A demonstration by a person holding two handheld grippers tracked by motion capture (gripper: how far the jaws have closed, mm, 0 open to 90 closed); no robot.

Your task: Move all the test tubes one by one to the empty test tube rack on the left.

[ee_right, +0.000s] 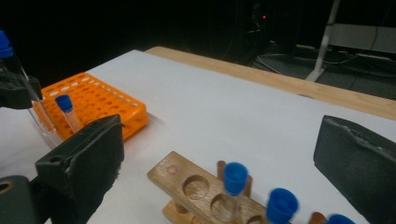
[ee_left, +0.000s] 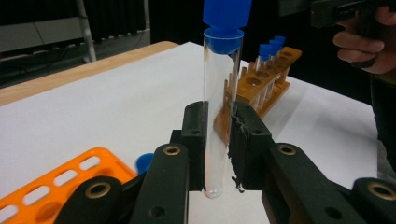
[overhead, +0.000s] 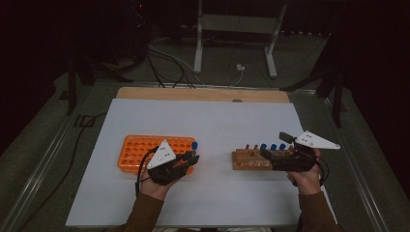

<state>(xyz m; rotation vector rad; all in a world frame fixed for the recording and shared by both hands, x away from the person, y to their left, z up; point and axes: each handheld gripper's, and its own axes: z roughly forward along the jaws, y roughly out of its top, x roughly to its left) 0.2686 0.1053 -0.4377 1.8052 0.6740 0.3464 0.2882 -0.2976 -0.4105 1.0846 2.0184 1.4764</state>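
My left gripper is shut on a clear test tube with a blue cap, held upright a little above the white table. From above, this gripper is at the right end of the orange rack, with the tube's cap sticking up. My right gripper stands open over the wooden rack. In the right gripper view its two pads stand far apart with nothing gripped, and the wooden rack with blue-capped tubes lies below them.
One blue-capped tube stands in the orange rack. The white sheet covers a wooden table whose far edge is bare. Stand legs and cables lie on the floor beyond.
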